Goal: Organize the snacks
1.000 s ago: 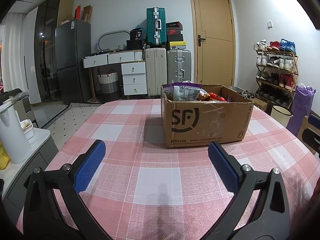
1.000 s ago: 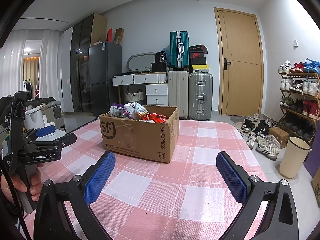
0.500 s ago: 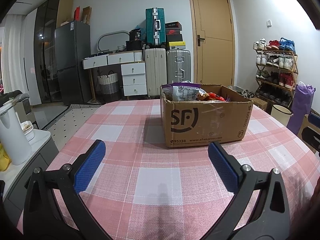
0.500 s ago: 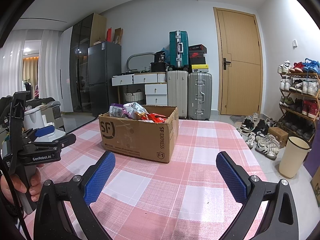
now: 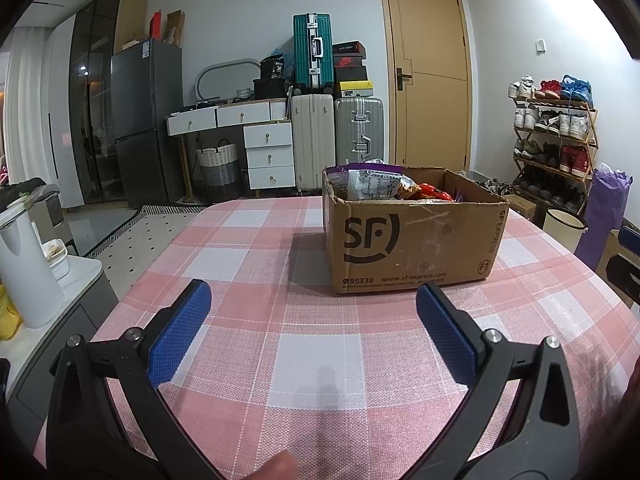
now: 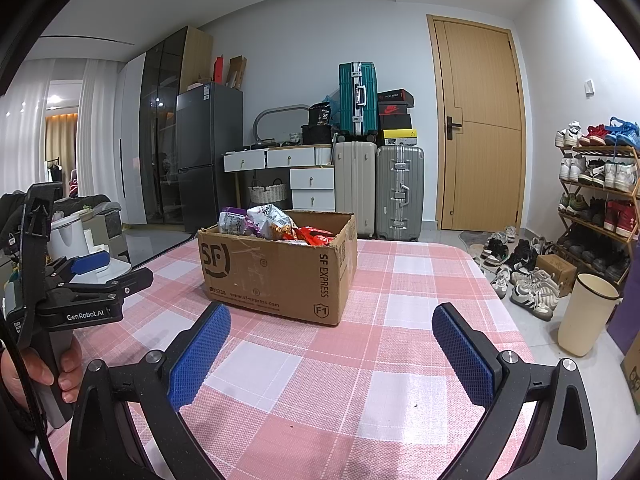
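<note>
Snack packets, purple, white, orange and red, fill an open cardboard box printed "SF" and "SF EXPRESS" that stands on a table draped in a pink-and-white checked cloth; the left gripper hovers above the cloth short of the box, its blue-padded fingers spread wide and holding nothing; the right gripper is likewise wide apart and empty, near the box's front corner, the box sitting ahead and slightly to its left; in the right wrist view a hand grips the handle of the left tool at the table's left edge; behind the table stand a dark fridge, a white drawer unit, three suitcases in teal, cream and silver, a wooden door and a shoe rack loaded with trainers; a cream bin sits on the floor right of the table.
</note>
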A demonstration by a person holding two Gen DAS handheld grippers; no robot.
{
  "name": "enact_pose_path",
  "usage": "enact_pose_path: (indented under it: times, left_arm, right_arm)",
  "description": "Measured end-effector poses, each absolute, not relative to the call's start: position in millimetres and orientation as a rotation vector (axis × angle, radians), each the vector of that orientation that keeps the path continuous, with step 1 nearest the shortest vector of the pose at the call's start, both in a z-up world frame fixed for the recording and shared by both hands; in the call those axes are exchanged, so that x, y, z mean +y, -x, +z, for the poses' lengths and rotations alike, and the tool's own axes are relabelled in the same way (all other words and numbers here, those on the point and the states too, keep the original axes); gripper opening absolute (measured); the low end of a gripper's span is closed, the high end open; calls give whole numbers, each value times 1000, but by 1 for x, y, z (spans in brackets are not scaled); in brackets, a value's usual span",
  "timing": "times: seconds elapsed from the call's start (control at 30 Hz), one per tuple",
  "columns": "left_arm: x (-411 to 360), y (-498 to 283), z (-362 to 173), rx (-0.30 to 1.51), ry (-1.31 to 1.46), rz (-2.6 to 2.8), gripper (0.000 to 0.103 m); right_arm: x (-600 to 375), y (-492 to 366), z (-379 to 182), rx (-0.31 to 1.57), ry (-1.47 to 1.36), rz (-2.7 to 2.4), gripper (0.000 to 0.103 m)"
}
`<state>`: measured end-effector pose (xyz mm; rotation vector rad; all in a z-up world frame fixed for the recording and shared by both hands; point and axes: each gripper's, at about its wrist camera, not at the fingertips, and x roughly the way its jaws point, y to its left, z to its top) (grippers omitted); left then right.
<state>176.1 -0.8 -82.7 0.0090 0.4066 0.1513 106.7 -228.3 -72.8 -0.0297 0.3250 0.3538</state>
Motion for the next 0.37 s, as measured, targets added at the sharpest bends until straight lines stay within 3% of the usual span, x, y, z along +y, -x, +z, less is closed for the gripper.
enact_pose_path:
  times: [0.37]
  left_arm:
    - [2,-177,-85,398,7,146,102]
  right_arm:
    - [-228,-107,-73,325,30,354,103]
